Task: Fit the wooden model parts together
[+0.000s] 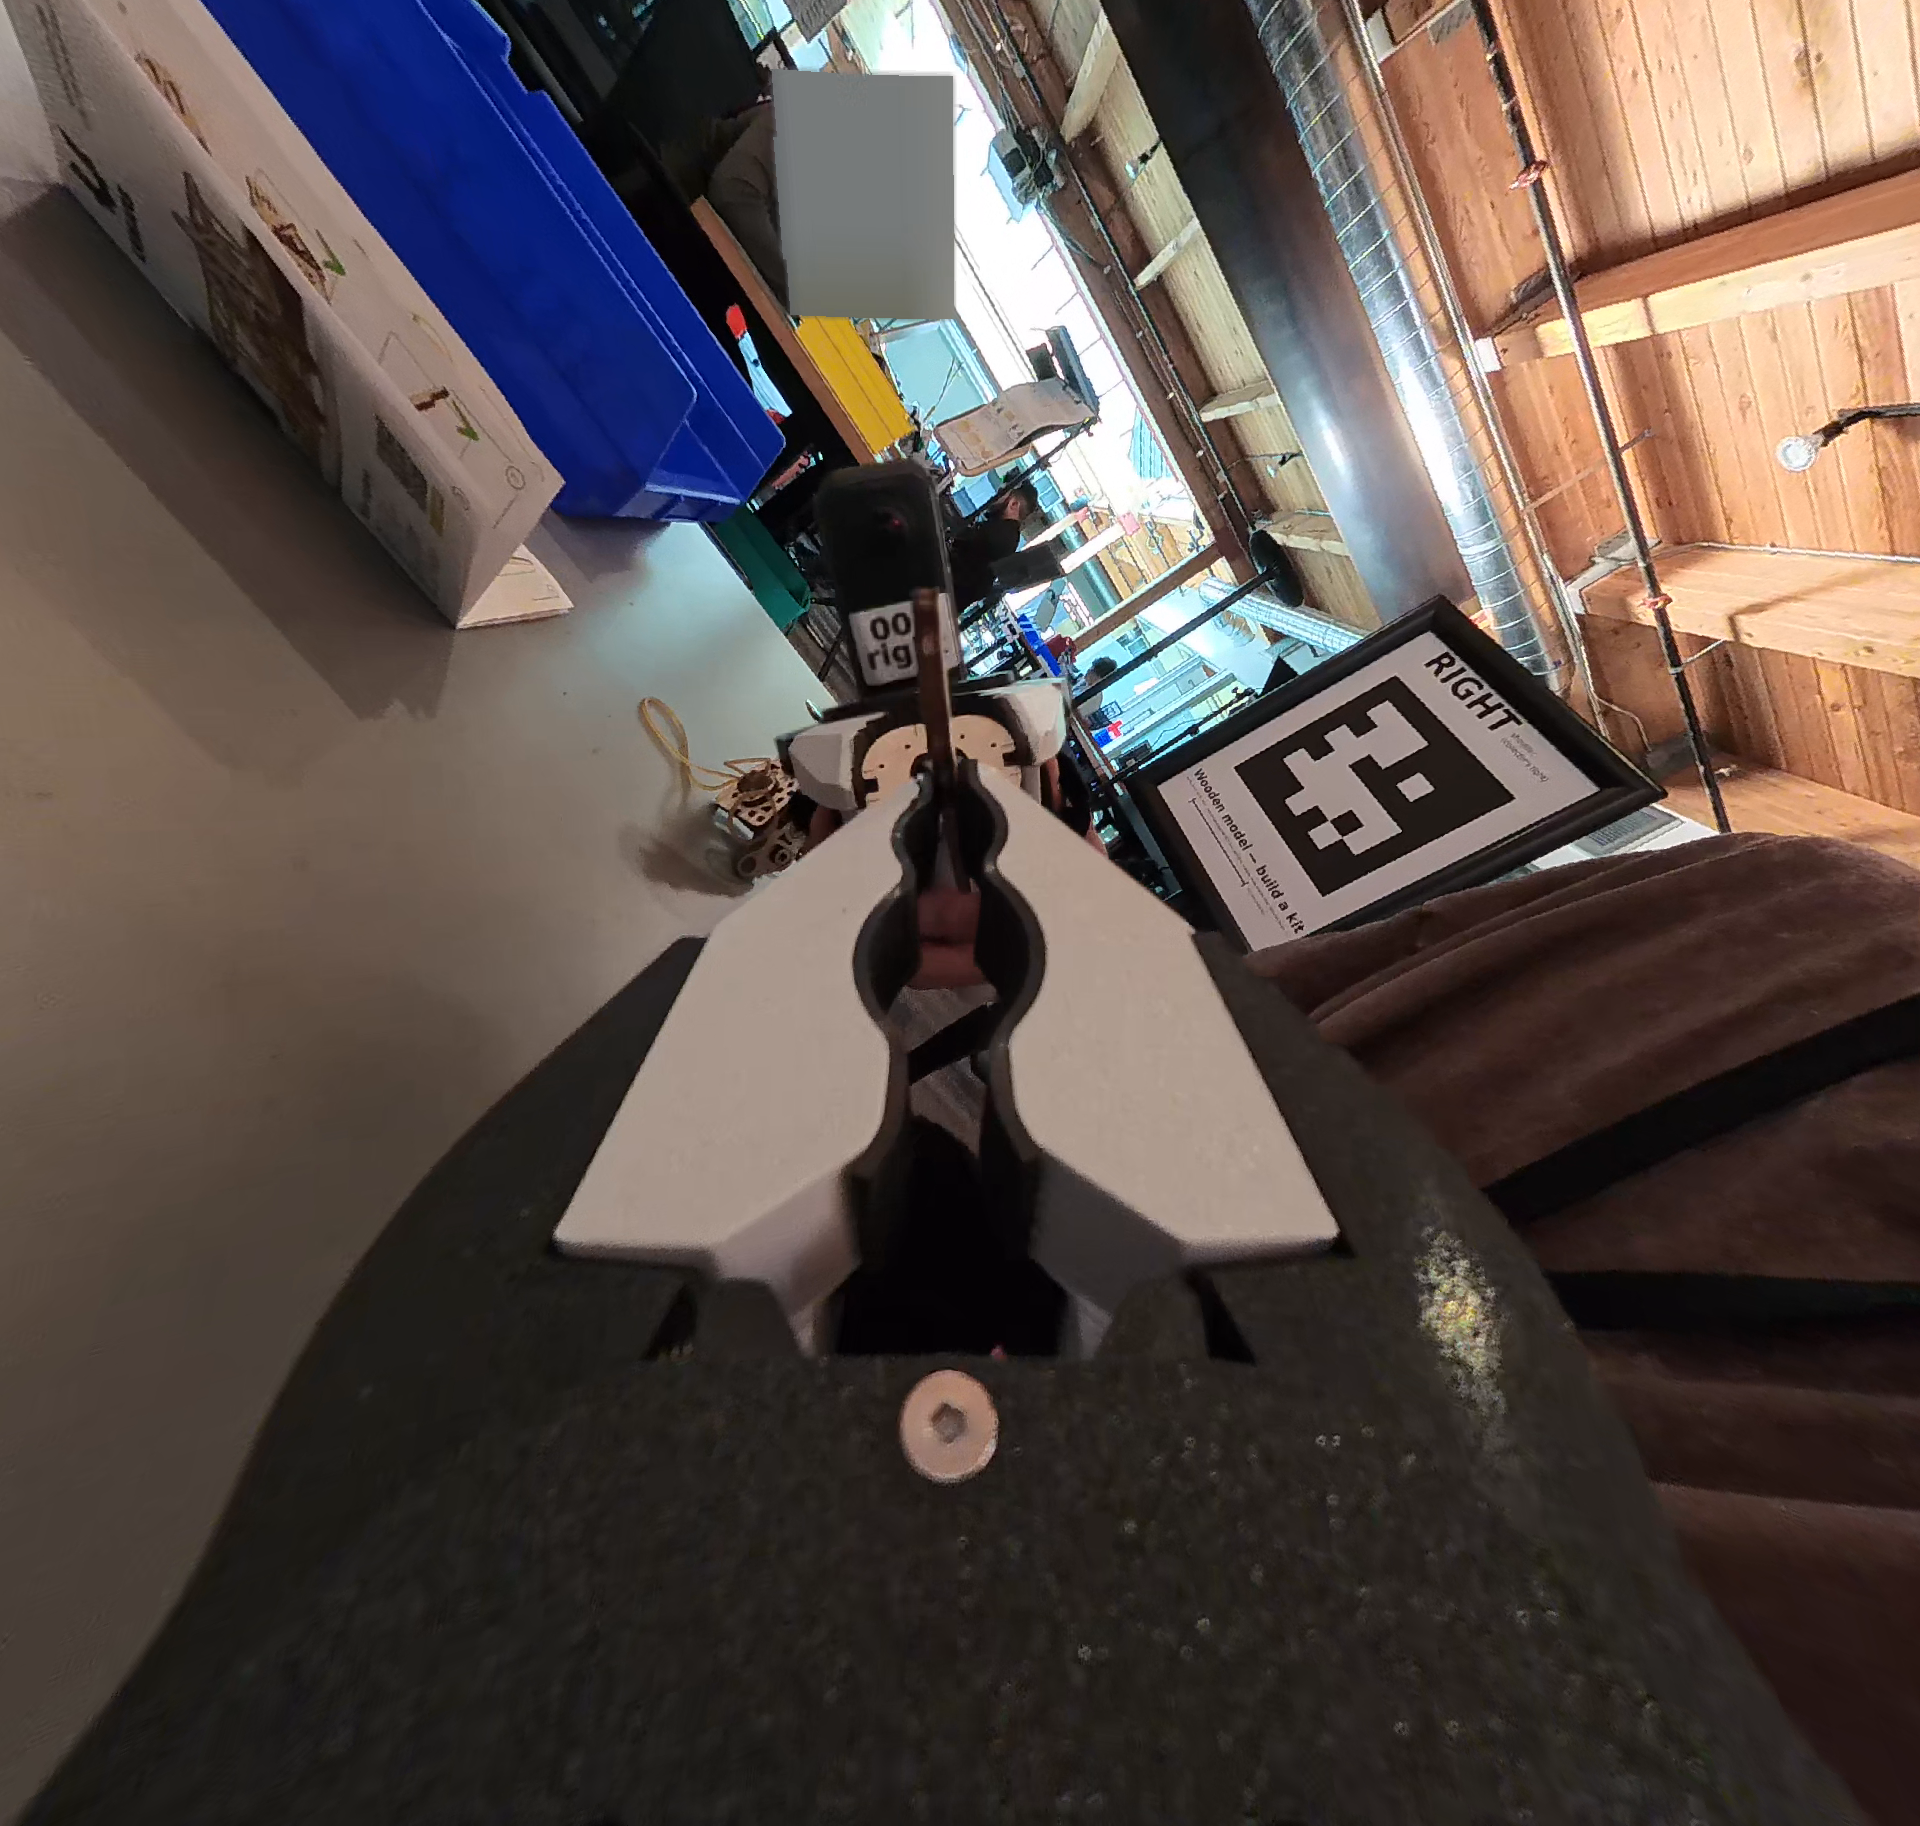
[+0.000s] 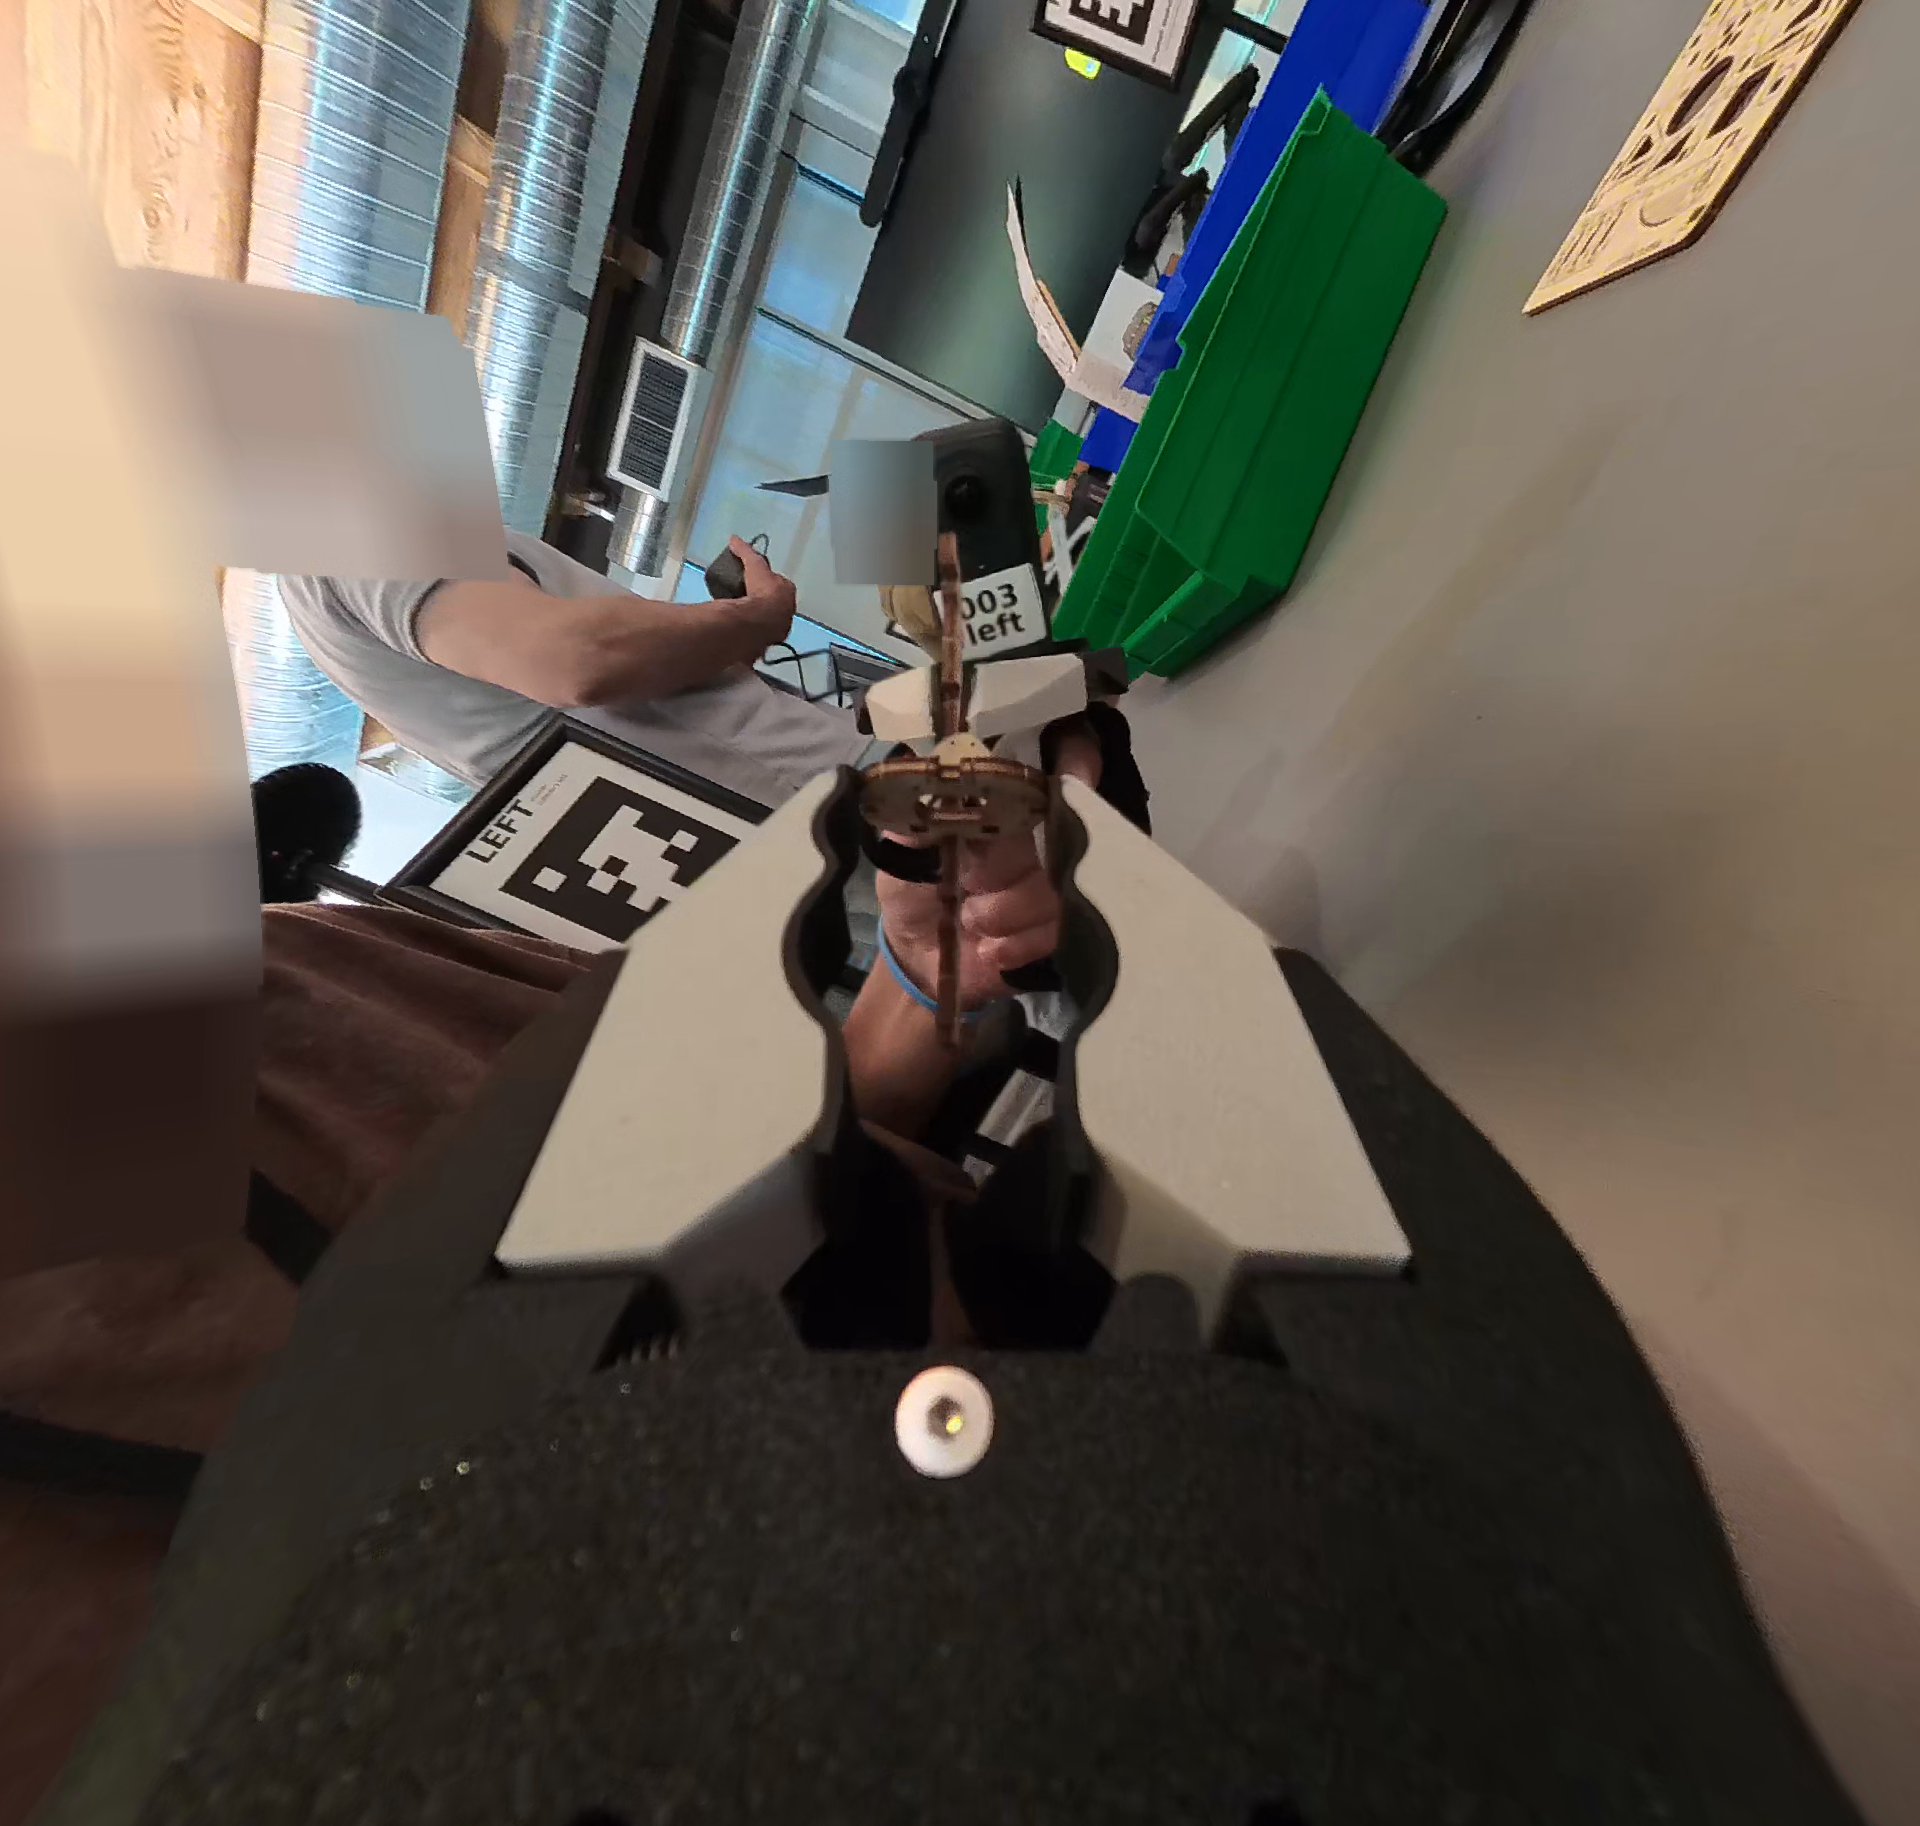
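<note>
My left gripper [image 1: 940, 789] is shut on a thin wooden strip [image 1: 928, 654], seen edge-on and sticking out past the fingertips. My right gripper [image 2: 951, 794] is shut on a round wooden disc [image 2: 914, 802] held between its fingertips. The strip [image 2: 948, 945] runs through the disc's centre. The two grippers face each other above the grey table, almost tip to tip. The right gripper [image 1: 925, 753] shows with the pale disc [image 1: 894, 753] in the left wrist view. The left gripper [image 2: 977, 706] shows in the right wrist view. A small wooden subassembly [image 1: 764, 820] lies on the table.
Blue bins [image 1: 499, 249] and a white instruction box [image 1: 291, 322] stand on the table [image 1: 260, 841]. Green bins [image 2: 1268, 446] and a cut-out wooden sheet [image 2: 1714, 103] lie on the other side. Framed marker signs [image 1: 1382, 768] [image 2: 592, 851], a brown cloth [image 1: 1610, 1049] and a person [image 2: 520, 654] are close by. Only a small space, under 4 cm, lies between the two pairs of fingers.
</note>
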